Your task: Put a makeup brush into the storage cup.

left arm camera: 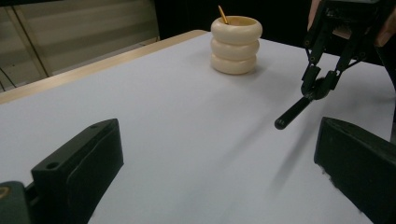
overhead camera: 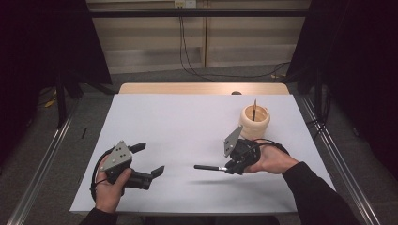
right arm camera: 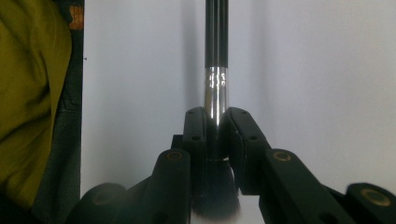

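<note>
— Black handle, silver ferrule: what carries that makeup brush (right arm camera: 216, 70)?
— The right tongs (overhead camera: 228, 168), pinching it at the ferrule, its bristles back between the jaws. In the high view the handle juts toward nine o'clock, held above the white bench (overhead camera: 187, 122).
— And the left tongs (overhead camera: 149, 160)?
— Spread wide, nothing between them, at about seven o'clock on the bench.
— Anything else?
— A cream ringed holder (overhead camera: 255, 121) at two o'clock, a thin stick (overhead camera: 254, 110) standing in it, just beyond the right hand (overhead camera: 272, 159).
</note>
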`<state>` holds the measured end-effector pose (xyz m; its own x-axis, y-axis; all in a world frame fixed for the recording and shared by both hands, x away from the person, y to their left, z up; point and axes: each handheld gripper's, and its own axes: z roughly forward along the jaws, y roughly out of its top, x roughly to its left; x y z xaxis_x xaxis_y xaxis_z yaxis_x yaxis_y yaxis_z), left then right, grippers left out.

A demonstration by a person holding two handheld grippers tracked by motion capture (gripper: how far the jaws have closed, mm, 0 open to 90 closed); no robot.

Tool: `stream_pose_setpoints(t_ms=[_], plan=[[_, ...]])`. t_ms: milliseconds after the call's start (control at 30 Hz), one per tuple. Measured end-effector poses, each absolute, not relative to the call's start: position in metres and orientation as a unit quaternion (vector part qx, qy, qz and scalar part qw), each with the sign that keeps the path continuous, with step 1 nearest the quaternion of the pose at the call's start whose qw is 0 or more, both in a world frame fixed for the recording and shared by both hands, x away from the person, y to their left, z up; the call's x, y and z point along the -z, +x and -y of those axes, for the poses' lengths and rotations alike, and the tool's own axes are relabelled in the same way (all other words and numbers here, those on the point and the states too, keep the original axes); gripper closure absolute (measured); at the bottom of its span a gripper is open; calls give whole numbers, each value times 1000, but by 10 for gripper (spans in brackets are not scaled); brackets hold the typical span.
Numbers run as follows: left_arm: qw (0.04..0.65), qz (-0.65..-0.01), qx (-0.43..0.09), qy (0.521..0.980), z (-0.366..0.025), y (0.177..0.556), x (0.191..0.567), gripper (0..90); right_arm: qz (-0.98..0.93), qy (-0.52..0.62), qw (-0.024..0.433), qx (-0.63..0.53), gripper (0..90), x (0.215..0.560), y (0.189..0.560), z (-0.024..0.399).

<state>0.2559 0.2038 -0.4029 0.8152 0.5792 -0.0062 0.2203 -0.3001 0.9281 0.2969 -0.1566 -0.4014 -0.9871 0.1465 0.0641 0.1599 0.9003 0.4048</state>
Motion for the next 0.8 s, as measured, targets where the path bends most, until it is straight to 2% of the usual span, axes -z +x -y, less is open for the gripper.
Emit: stream_pose_setpoints(t_ms=[333, 800], plan=[[525, -210, -108, 818, -179, 264, 398, 16, 974, -71, 20, 213, 779, 402, 295, 152], [493, -163, -75, 851, -146, 276, 395, 16, 975, -64, 23, 212, 779, 401, 293, 148]])
